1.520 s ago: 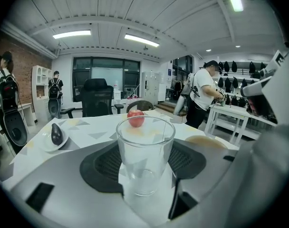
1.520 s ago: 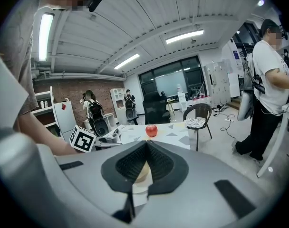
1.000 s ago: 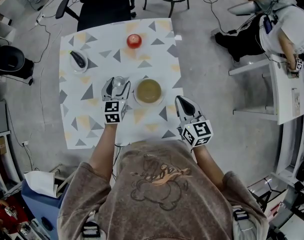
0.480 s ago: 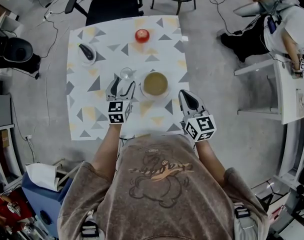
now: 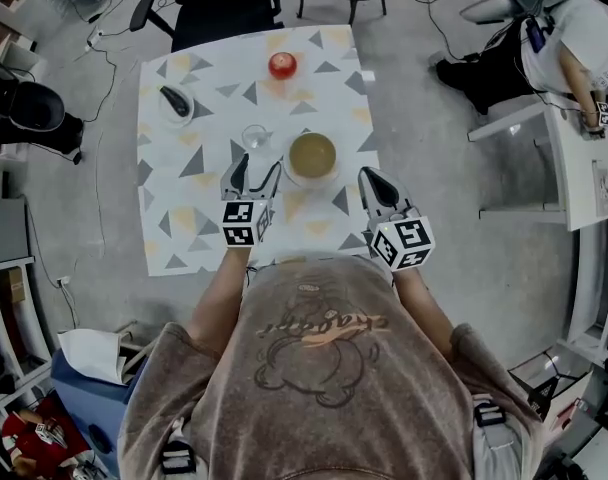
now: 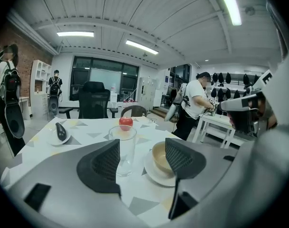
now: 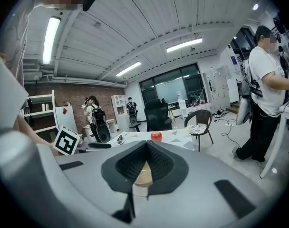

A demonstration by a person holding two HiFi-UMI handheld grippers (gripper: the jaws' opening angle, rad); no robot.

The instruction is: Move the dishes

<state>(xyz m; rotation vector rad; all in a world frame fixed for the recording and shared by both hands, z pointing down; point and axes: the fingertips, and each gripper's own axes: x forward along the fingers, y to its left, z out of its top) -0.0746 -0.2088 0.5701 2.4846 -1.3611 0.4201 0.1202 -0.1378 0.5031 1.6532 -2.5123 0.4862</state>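
On the patterned surface (image 5: 199, 218), a small plate (image 5: 174, 103) carrying a dark object sits at the far left. The left tongs (image 5: 254, 176) hang wide open and empty, near the clear glass (image 5: 255, 136) without touching it. Just right of the glass stands the tan bowl (image 5: 312, 155) on its saucer. The right tongs (image 5: 372, 183) are closed together, holding nothing, at the surface's right edge.
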